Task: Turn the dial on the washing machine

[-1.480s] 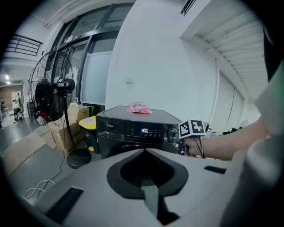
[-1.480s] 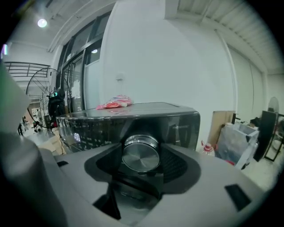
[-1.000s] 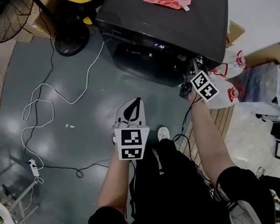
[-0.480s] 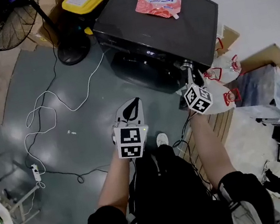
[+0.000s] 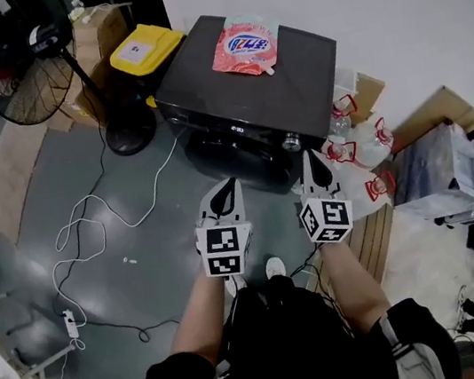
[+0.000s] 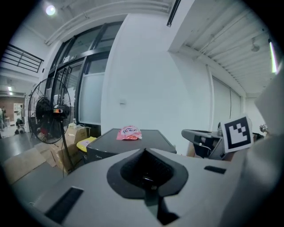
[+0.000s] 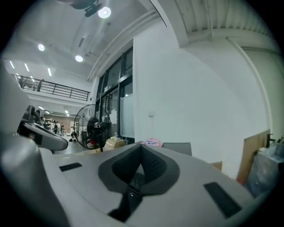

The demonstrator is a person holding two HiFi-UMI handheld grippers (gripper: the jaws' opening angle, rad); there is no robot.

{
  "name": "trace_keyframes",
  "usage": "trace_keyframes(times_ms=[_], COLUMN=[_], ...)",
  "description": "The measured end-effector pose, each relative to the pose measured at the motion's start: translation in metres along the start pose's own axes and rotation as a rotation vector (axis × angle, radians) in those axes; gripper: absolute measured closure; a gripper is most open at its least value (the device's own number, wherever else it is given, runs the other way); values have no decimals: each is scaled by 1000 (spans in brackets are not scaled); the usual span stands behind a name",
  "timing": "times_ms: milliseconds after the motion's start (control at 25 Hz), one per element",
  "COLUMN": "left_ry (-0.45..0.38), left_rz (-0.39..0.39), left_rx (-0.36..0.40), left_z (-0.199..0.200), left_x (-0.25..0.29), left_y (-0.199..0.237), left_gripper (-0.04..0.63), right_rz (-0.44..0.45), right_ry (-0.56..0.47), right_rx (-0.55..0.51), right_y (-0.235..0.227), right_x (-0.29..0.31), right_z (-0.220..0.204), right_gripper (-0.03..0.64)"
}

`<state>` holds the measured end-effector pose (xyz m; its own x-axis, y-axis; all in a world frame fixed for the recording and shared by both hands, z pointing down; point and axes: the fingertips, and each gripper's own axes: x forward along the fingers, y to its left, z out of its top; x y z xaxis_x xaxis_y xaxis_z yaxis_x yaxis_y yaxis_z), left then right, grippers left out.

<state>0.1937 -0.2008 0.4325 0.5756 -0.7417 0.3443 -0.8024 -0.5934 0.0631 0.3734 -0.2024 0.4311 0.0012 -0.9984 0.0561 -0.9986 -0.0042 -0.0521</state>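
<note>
The black washing machine [image 5: 246, 83] stands ahead of me, a pink detergent pouch [image 5: 244, 45] lying on its lid. Its silver dial [image 5: 291, 141] sits at the right end of the front panel. My right gripper [image 5: 307, 157] hangs just below and right of the dial, apart from it, jaws shut with nothing between them. Level with it on the left, my left gripper [image 5: 231, 182] is also shut and empty, pointing at the machine's front. From the left gripper view [image 6: 144, 150] the machine's lid [image 6: 148, 135] and pouch [image 6: 128, 132] show ahead. The pouch [image 7: 152, 142] peeks over the shut right gripper [image 7: 141, 146].
A standing fan [image 5: 30, 79] and a yellow-lidded bin [image 5: 146, 48] are left of the machine. A white cable [image 5: 90, 227] and power strip [image 5: 69, 323] lie on the floor at left. Red-handled bottles [image 5: 351, 142], a wooden board [image 5: 374, 242] and a wrapped bundle [image 5: 445, 167] crowd the right.
The right gripper came away from the dial, drew back toward me and its jaws shut. The head view pulled back and up. The left gripper barely moved.
</note>
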Motion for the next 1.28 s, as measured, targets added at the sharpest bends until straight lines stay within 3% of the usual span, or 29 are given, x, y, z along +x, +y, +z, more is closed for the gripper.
trace_keyframes(times_ms=[360, 960, 1280], left_ry=[-120, -191, -188], left_rz=[27, 58, 91], left_rx=[29, 26, 40], left_z=[62, 103, 102], left_x=[-35, -48, -53], left_y=[-25, -25, -18], left_gripper=[584, 584, 584], right_rz=[34, 66, 91], right_ry=[-98, -122, -128], right_rx=[-6, 31, 27], right_y=[15, 16, 26], right_x=[-48, -43, -43], right_z=[80, 99, 100], right_gripper=[617, 615, 615])
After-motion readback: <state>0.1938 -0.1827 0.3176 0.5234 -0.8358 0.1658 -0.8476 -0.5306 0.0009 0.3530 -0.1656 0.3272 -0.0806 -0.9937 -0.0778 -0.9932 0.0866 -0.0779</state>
